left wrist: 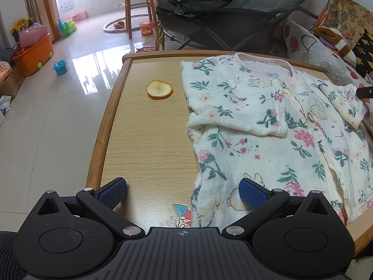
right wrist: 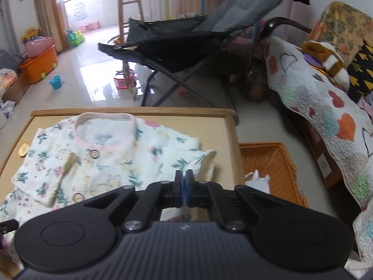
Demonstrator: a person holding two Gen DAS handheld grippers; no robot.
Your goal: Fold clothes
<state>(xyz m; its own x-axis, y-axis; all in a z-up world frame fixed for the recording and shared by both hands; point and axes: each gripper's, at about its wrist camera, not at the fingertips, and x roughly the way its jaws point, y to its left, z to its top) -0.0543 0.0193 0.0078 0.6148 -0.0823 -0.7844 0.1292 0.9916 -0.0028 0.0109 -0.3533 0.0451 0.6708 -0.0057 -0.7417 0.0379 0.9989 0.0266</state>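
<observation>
A floral baby shirt point(left wrist: 279, 121) lies spread on the right half of the wooden desk point(left wrist: 149, 140), 1 sleeve folded across its front. The right tongs point(right wrist: 185, 187) are clamped shut on its right sleeve edge. The left tongs point(left wrist: 184, 192) hang open over the near hem. An orange peel point(left wrist: 159, 89) sits to the left.

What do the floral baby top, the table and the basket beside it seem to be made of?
Floral baby top: soft crinkled cotton gauze, probably; matte, puckered weave. Table: wood or wood-look laminate; straight grain, slight sheen, raised rim. Basket: woven wicker or plastic rattan; orange lattice.
</observation>
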